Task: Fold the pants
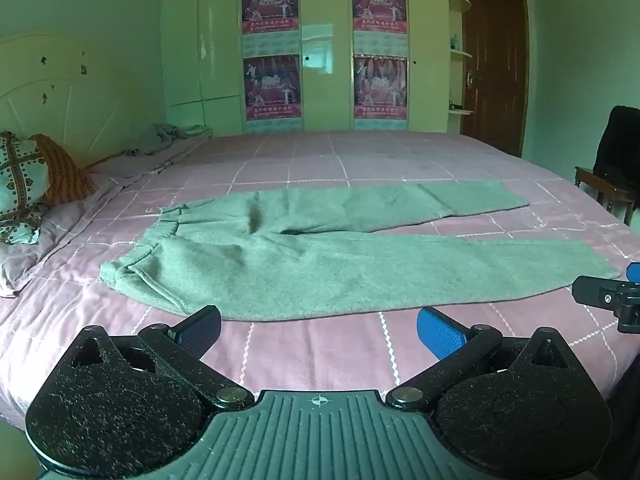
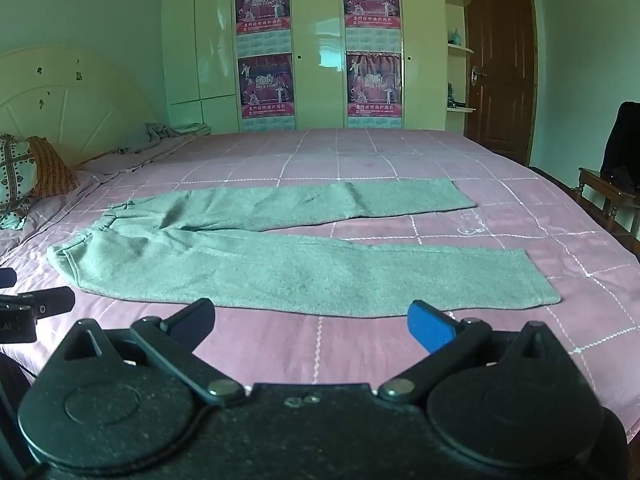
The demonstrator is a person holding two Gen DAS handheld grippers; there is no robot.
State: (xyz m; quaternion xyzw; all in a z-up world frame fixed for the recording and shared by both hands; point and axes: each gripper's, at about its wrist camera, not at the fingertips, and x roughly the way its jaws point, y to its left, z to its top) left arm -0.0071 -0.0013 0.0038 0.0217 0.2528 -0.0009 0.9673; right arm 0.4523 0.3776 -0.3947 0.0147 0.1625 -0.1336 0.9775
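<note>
Pants lie flat on the bed, waistband left. Left tool and right tool released, near edge. Only the right view shows both cuffs whole. Pillows far left.

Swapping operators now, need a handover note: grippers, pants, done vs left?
Left gripper: open, empty, over the pink checked bedspread near the waist end.
Right gripper: open, empty, short of the near leg's edge.
Grey-green fleece pants: flat and unfolded, waistband toward the pillows, both legs spread apart toward the door side.
Done: laid out only.
Left: every fold.
</note>
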